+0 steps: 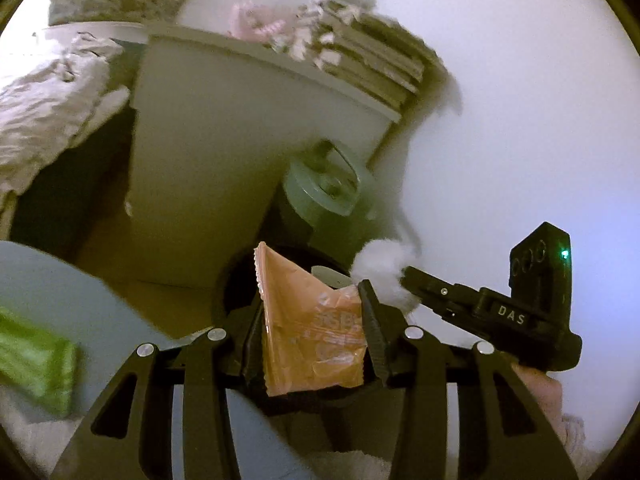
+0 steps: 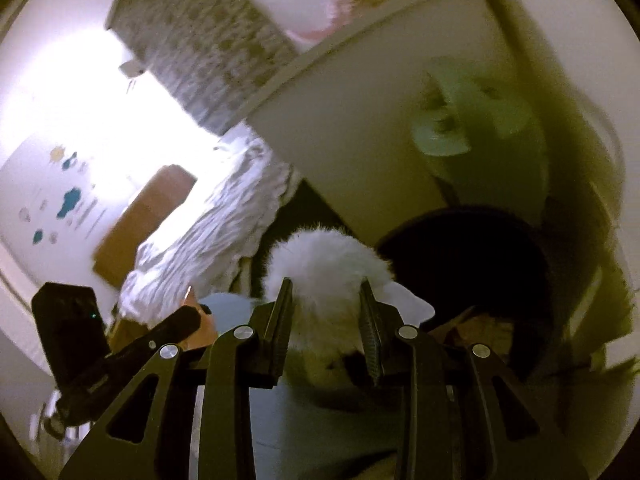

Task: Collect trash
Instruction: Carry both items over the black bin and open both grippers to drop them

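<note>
My left gripper (image 1: 310, 320) is shut on an orange snack wrapper (image 1: 308, 328), held upright above a dark round bin opening (image 1: 240, 280). My right gripper (image 2: 326, 308) is shut on a fluffy white wad (image 2: 324, 264); the wad also shows in the left wrist view (image 1: 384, 270), with the right gripper (image 1: 408, 276) to its right. In the right wrist view the black bin (image 2: 472, 264) lies just right of the wad, and the left gripper (image 2: 188, 316) shows at lower left.
A white cabinet (image 1: 224, 152) stands behind the bin, with stacked cardboard (image 1: 372, 56) on top. A grey-green round container (image 1: 324, 192) sits by the white wall (image 1: 520, 120). Crumpled bedding (image 1: 44, 104) lies at left. A green item (image 1: 36, 364) sits at lower left.
</note>
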Demonstrator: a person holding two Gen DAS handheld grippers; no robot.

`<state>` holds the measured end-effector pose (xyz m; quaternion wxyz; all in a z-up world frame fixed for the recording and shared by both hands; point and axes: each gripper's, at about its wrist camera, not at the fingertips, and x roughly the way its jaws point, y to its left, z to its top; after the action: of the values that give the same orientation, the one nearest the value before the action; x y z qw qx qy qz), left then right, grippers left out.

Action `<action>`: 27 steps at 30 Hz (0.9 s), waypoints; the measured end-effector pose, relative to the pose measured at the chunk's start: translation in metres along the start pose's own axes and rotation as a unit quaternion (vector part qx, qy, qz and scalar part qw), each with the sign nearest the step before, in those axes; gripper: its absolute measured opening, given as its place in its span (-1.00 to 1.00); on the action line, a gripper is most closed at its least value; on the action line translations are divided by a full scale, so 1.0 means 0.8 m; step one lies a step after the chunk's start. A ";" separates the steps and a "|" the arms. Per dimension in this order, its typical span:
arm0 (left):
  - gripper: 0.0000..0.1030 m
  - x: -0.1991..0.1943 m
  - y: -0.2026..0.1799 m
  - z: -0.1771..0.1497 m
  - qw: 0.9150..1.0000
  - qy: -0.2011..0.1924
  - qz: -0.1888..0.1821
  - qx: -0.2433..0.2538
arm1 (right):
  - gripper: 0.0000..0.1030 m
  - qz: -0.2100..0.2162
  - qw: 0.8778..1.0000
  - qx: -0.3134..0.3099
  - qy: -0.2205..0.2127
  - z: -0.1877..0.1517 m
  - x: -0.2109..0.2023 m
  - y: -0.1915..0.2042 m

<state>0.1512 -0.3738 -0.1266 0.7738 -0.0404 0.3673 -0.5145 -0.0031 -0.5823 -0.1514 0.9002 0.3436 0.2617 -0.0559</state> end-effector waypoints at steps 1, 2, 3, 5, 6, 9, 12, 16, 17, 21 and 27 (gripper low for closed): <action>-0.13 0.015 -0.003 0.001 1.000 0.007 -0.004 0.002 | -0.39 -0.004 1.000 0.007 -0.002 0.002 0.001 -0.011; -0.13 0.025 -0.006 0.000 1.000 0.013 -0.007 0.003 | -0.39 -0.006 1.000 0.011 -0.003 0.003 0.002 -0.020; -0.13 0.030 -0.007 -0.002 1.000 0.017 -0.008 0.004 | -0.39 -0.009 1.000 0.015 -0.003 0.003 0.003 -0.027; -0.13 0.049 -0.008 -0.004 1.000 0.029 -0.010 0.006 | -0.39 -0.015 1.000 0.022 -0.003 0.008 0.007 -0.042; -0.13 0.057 -0.008 -0.005 0.999 0.034 -0.012 0.006 | -0.39 -0.017 1.000 0.024 -0.002 0.009 0.008 -0.048; -0.13 0.082 -0.012 -0.005 0.999 0.046 -0.012 0.009 | -0.39 -0.024 0.999 0.032 0.002 0.010 0.014 -0.065; 0.14 0.105 -0.015 -0.005 0.998 0.061 -0.011 0.008 | -0.39 -0.032 0.999 0.034 0.007 0.012 0.021 -0.077; 0.69 0.115 -0.018 -0.003 0.998 0.055 0.004 0.010 | 0.01 -0.040 0.998 0.043 0.009 0.018 0.026 -0.089; 0.74 0.116 -0.018 -0.002 0.999 0.051 0.009 0.009 | 0.20 -0.043 0.998 0.046 0.007 0.020 0.026 -0.092; 0.88 0.114 -0.018 0.002 0.999 0.042 0.023 0.001 | 0.24 -0.043 0.998 0.046 0.000 0.027 0.021 -0.097; 0.89 0.079 -0.023 0.012 0.998 0.016 0.037 -0.041 | 0.63 -0.075 0.995 0.056 -0.029 0.027 0.004 -0.084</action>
<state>0.1561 -0.4379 -0.1449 0.7839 -0.0503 0.4021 -0.4704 -0.0101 -0.6471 -0.1790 0.8800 0.3708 0.2572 -0.1479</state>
